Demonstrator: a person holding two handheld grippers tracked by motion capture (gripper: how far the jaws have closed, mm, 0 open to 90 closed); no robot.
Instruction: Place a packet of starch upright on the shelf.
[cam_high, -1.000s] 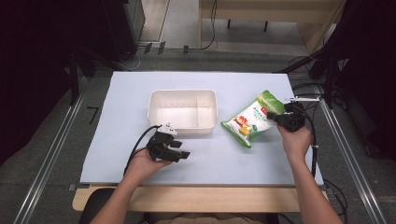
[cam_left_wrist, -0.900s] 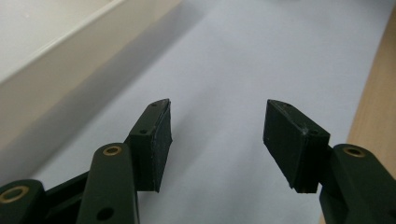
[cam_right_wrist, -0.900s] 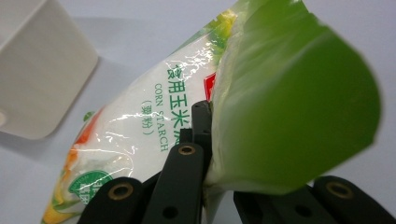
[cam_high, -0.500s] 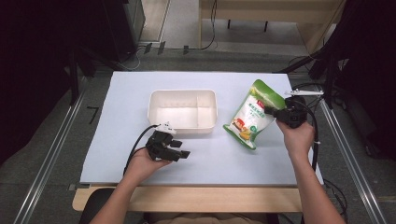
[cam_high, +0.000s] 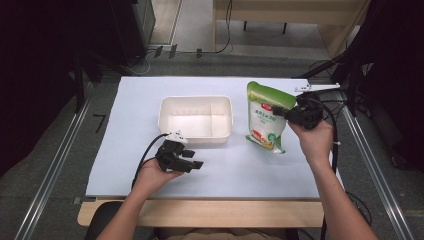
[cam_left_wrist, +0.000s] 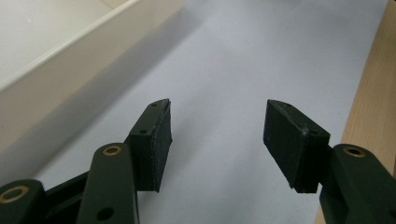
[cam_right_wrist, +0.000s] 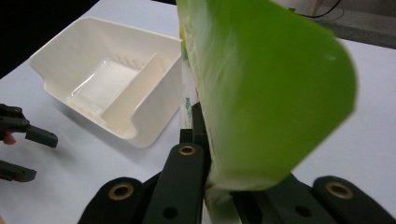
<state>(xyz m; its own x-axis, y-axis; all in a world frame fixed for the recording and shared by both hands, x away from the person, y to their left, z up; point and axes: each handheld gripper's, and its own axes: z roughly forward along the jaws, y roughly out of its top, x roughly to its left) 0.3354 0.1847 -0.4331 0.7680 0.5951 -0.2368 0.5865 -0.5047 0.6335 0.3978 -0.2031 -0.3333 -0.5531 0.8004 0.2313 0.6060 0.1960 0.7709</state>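
Observation:
A green and white snack bag hangs upright above the table, right of a white two-compartment bin. My right gripper is shut on the bag's right edge near its top. Seen from the right gripper view, the bag rises between the jaws, with the bin to its left. My left gripper rests low on the table in front of the bin, open with nothing between its fingers. The bin's wall runs along the left of the left gripper view.
A pale blue mat covers the table, with a wooden front edge. Metal rails run along both sides. Cables lie on the floor behind the table. My left gripper appears at the far left of the right gripper view.
My right gripper has lifted the bag from lying flat on the mat to hanging upright above it. The left gripper has stayed in place.

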